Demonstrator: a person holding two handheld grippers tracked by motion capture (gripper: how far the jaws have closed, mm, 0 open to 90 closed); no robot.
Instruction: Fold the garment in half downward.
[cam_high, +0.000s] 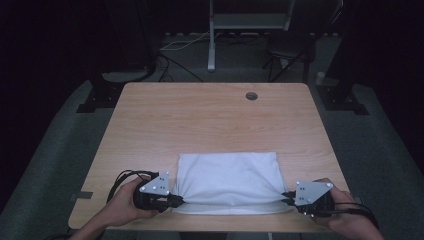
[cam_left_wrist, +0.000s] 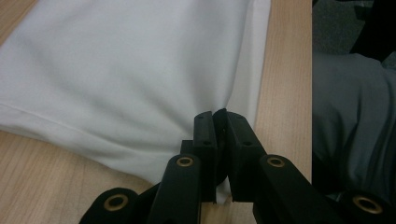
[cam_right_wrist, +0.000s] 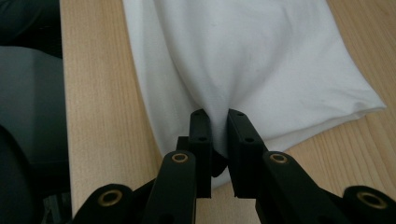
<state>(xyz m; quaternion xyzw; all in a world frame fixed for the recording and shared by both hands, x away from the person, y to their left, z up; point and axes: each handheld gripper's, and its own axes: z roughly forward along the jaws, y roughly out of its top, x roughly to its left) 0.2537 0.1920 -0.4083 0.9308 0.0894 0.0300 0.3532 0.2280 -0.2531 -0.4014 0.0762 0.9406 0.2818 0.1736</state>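
Note:
A folded white cloth (cam_high: 228, 181) lies on the near half of the wooden table (cam_high: 210, 120). My left gripper (cam_high: 180, 201) pinches the cloth's near left corner, jaws shut on the fabric (cam_left_wrist: 140, 79), which bunches into folds at the left gripper (cam_left_wrist: 219, 114). At the near right corner my right gripper (cam_high: 286, 198) is shut on the cloth (cam_right_wrist: 261, 56) too, with fabric gathered between the jaws of the right gripper (cam_right_wrist: 218, 114). Both hands rest at the table's front edge.
A round cable hole (cam_high: 251, 96) sits near the table's far edge. Beyond the table stand a white stand leg (cam_high: 212, 47) and a dark chair (cam_high: 295, 47) on grey floor. The person's grey clothing (cam_left_wrist: 355, 126) is just past the front edge.

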